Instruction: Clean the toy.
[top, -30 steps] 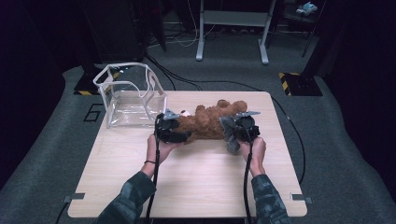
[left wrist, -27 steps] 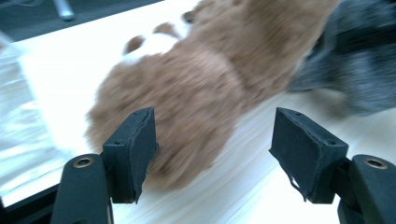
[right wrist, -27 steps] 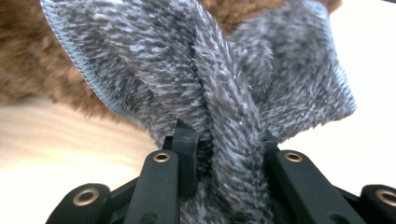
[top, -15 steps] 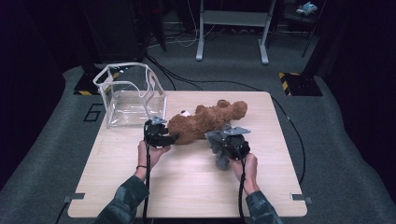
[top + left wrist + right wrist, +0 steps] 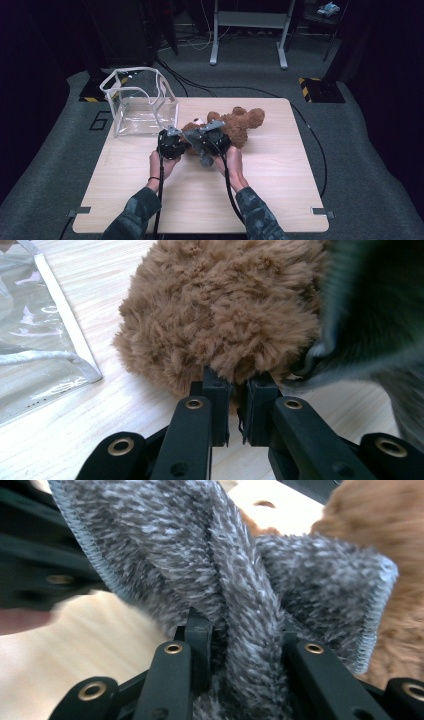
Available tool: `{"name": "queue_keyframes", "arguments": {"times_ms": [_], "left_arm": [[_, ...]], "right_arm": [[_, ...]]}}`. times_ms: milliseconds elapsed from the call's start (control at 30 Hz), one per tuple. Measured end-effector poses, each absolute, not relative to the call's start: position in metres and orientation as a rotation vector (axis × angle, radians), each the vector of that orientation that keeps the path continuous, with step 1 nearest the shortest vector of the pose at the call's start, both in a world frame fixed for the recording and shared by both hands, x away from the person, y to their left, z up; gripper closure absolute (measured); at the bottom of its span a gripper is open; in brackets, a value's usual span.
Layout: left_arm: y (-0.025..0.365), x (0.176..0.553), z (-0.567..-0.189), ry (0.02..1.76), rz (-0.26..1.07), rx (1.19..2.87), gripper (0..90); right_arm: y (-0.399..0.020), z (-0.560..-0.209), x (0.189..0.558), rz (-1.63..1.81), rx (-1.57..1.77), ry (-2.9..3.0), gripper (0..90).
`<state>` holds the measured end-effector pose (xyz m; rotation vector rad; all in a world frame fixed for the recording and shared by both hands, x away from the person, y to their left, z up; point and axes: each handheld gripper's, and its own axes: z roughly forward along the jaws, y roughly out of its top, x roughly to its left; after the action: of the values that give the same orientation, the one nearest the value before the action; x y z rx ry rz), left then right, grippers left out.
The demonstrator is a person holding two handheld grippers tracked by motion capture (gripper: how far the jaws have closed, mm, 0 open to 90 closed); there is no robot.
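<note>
A brown teddy bear lies on the wooden table with its round furry end toward my left gripper. That gripper's jaws have just been closing and now pinch a tuft of fur at the bear's lower edge. In the high view my left gripper sits at the bear's left end. My right gripper is shut on a grey fuzzy cloth, which bunches up between its jaws. In the high view this gripper holds the cloth just right of the left one, against the bear.
A clear plastic box with white edging stands open at the table's back left, close to my left gripper; its wall lies just left of the bear. Cables trail from both grippers toward the table's near edge.
My right gripper has carried the grey cloth leftward, from the bear's right side to beside the left gripper. The left gripper has dropped a little and its jaws have closed on the fur.
</note>
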<state>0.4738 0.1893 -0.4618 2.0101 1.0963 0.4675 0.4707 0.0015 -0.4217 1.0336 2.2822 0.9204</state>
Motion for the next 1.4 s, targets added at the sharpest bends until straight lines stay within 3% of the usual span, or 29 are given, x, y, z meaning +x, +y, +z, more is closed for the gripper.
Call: {"name": "queue_keyframes", "arguments": {"times_ms": [433, 500, 567, 667, 767, 867, 1167, 1300, 1400], "left_arm": [[0.191, 0.473, -0.460, 1.076, 0.465, 2.012, 83.1], [0.189, 0.471, -0.456, 1.075, 0.475, 2.021, 74.1], [0.188, 0.471, -0.455, 1.080, 0.481, 2.022, 58.5], [0.183, 0.472, -0.452, 1.077, 0.517, 2.030, 54.4], [0.179, 0.474, -0.449, 1.034, 0.549, 2.041, 70.3], [0.183, 0.477, -0.451, 1.036, 0.529, 2.031, 78.1], [0.188, 0.479, -0.452, 1.043, 0.507, 2.011, 79.4], [0.188, 0.479, -0.452, 1.042, 0.502, 2.013, 79.3], [0.187, 0.480, -0.451, 1.041, 0.497, 2.019, 79.4]], "right_arm": [[-0.064, -0.411, 0.481, 0.895, 1.288, 2.091, 71.2], [-0.056, -0.410, 0.474, 0.934, 1.241, 2.124, 71.1], [-0.051, -0.410, 0.472, 0.944, 1.214, 2.144, 71.1], [-0.028, -0.413, 0.468, 0.991, 1.137, 2.214, 71.1], [-0.003, -0.420, 0.467, 0.974, 1.049, 2.291, 71.0], [-0.001, -0.425, 0.473, 0.940, 1.069, 2.286, 71.0], [-0.067, -0.421, 0.485, 0.903, 1.341, 2.074, 71.0], [-0.067, -0.420, 0.477, 0.932, 1.306, 2.098, 71.0], [-0.038, -0.422, 0.462, 0.982, 1.181, 2.204, 71.1]]}}
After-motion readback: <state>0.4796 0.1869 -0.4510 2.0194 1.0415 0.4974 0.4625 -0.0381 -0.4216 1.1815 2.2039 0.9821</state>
